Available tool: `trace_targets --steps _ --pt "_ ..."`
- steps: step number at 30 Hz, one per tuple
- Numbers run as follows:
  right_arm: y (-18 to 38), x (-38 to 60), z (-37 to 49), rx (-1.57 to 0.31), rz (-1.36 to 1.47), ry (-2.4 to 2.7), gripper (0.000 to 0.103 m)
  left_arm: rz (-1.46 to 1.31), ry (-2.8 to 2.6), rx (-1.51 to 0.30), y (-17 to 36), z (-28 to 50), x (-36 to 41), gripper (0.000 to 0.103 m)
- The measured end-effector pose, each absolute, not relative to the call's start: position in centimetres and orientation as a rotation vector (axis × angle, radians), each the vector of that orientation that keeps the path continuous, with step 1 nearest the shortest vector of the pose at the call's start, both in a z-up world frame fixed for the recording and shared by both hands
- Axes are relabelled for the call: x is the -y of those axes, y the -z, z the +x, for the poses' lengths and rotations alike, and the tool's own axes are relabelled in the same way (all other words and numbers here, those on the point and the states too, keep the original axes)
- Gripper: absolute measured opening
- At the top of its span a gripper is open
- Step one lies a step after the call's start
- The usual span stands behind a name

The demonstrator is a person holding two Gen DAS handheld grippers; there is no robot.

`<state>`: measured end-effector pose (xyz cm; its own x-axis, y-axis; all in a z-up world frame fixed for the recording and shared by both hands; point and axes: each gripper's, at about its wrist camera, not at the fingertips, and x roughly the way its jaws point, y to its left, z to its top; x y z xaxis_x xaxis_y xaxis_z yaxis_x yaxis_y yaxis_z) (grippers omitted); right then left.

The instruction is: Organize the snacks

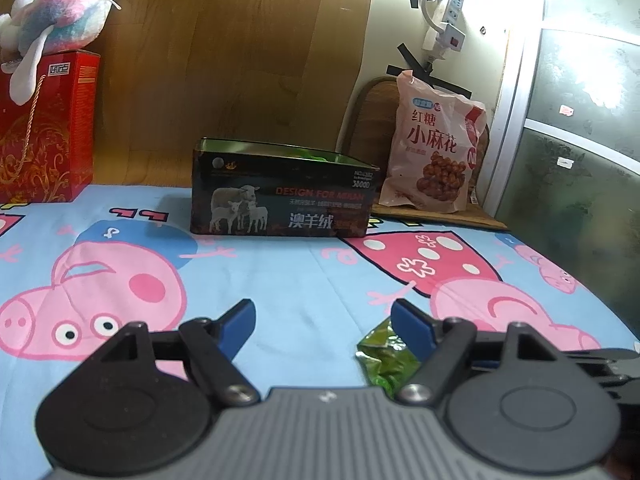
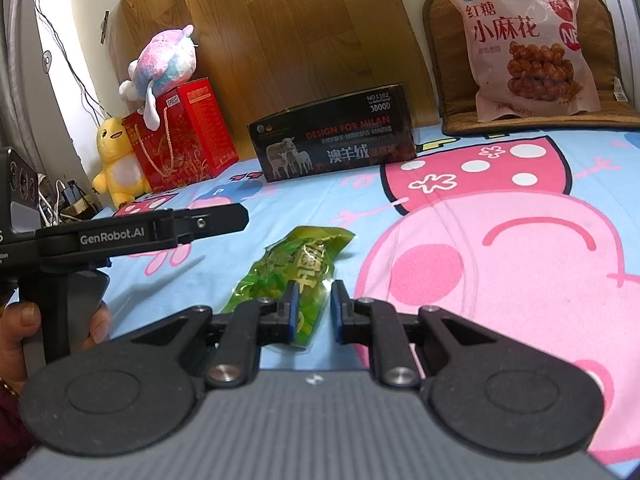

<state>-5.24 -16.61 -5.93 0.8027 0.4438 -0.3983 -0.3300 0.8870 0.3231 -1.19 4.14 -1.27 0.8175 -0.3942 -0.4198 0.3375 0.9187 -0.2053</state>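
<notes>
A green snack packet (image 2: 294, 264) lies flat on the cartoon bedsheet (image 2: 500, 240). My right gripper (image 2: 315, 306) hovers over the packet's near end. Its jaws stand a narrow gap apart, and the pads do not press on the packet. In the left wrist view the same green packet (image 1: 382, 358) shows just under the right-hand finger of my left gripper (image 1: 322, 314), which is open wide with only sheet between its fingers. An open black tin box (image 1: 280, 196) printed with sheep stands further back. A pink bag of twisted snacks (image 1: 436, 148) leans upright to its right.
A red gift box (image 1: 44, 128) with a pastel plush toy (image 1: 60, 12) on top stands at the back left, with a yellow plush (image 2: 114, 160) beside it. A wooden board (image 1: 240, 60) leans on the wall. A person's hand (image 2: 20, 332) grips the left gripper's handle.
</notes>
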Motion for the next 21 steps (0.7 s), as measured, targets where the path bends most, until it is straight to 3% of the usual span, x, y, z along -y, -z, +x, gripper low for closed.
trace_targets --steps 21 --pt "5.96 16.6 -4.75 -0.492 0.23 -0.447 0.022 -0.14 0.443 -0.478 1.36 -1.01 -4.27 0.078"
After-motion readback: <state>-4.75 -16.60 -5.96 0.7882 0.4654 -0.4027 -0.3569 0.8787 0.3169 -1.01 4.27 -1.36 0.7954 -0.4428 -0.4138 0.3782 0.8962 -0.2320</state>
